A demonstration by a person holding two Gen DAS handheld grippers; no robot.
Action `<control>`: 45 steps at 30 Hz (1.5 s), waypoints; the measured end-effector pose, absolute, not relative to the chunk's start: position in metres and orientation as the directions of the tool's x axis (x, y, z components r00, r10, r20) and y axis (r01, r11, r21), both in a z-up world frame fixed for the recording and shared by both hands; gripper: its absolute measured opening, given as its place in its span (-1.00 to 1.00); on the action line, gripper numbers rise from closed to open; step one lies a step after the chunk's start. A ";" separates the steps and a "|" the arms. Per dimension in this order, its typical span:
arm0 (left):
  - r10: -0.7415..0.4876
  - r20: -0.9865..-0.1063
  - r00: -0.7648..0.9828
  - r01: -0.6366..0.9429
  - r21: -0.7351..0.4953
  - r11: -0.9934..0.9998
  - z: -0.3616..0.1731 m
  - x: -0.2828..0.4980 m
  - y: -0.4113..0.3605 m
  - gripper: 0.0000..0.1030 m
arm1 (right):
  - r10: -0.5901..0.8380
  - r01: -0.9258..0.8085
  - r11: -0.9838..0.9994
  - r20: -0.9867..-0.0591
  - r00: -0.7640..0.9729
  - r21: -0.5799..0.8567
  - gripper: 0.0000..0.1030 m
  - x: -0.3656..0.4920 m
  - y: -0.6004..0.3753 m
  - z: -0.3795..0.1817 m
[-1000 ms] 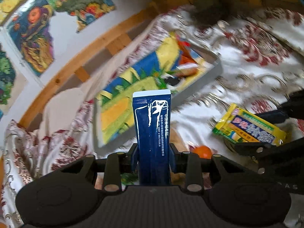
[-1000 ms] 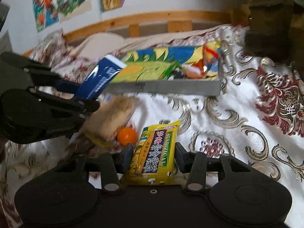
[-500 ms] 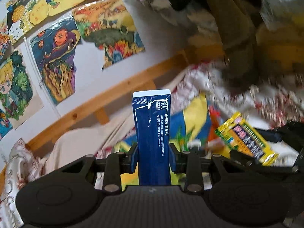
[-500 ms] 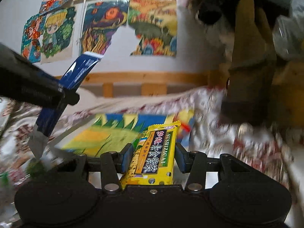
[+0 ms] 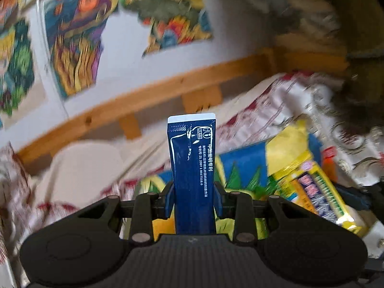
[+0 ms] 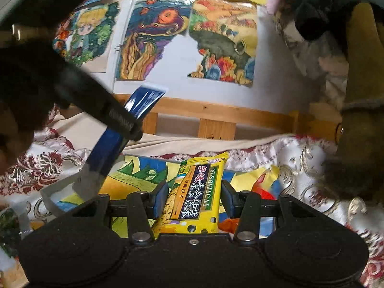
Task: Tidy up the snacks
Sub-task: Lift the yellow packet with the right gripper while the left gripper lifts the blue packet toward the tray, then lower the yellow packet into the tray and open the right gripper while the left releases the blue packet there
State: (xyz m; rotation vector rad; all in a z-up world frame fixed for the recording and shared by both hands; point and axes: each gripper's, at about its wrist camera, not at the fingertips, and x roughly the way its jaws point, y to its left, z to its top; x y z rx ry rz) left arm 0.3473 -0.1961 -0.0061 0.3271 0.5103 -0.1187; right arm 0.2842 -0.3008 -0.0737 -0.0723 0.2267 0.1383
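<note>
My left gripper (image 5: pixel 193 196) is shut on a dark blue sachet (image 5: pixel 192 163) that stands upright between its pads. My right gripper (image 6: pixel 194 199) is shut on a yellow biscuit packet (image 6: pixel 199 192) with a dark label. Both hang over the near part of a shallow tray (image 6: pixel 57 189) whose bottom is a blue, yellow and green picture (image 5: pixel 242 160). In the right wrist view the left gripper (image 6: pixel 127 129) reaches in from the left with the blue sachet (image 6: pixel 108 148) slanting over the tray. In the left wrist view the yellow packet (image 5: pixel 319 192) shows at the right.
A red and orange snack (image 6: pixel 264 187) lies in the tray's right part. The tray rests on a floral bedspread (image 6: pixel 300 158). Behind it runs a wooden rail (image 6: pixel 216 112) below a wall with drawings (image 6: pixel 153 38). A dark plush toy (image 6: pixel 312 0) fills the upper right.
Both grippers have swung with their packets from over the bedspread to over the tray. The views now face the wall, and the orange ball and brown snack are out of sight.
</note>
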 end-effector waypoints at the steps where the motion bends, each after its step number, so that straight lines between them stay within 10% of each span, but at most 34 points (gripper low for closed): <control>1: -0.016 -0.514 0.858 0.177 0.265 0.948 -0.013 0.353 -0.195 -0.30 | 0.123 -0.133 0.991 -0.239 0.963 -0.029 -0.05 0.287 -0.302 -0.076; 24: 0.054 -0.677 0.734 0.103 0.190 0.976 -0.065 0.390 -0.190 -0.01 | 0.122 -0.107 0.992 -0.358 0.926 0.060 -0.06 0.315 -0.304 -0.104; 34: 0.055 -0.589 0.806 0.026 0.128 0.991 -0.023 0.346 -0.160 0.84 | 0.078 -0.071 0.997 -0.259 0.963 0.036 0.71 0.289 -0.301 -0.070; 45: 0.050 -0.456 0.889 0.005 0.118 0.993 0.032 0.261 -0.126 0.99 | -0.052 0.048 0.998 -0.173 0.984 -0.028 0.99 0.228 -0.309 -0.006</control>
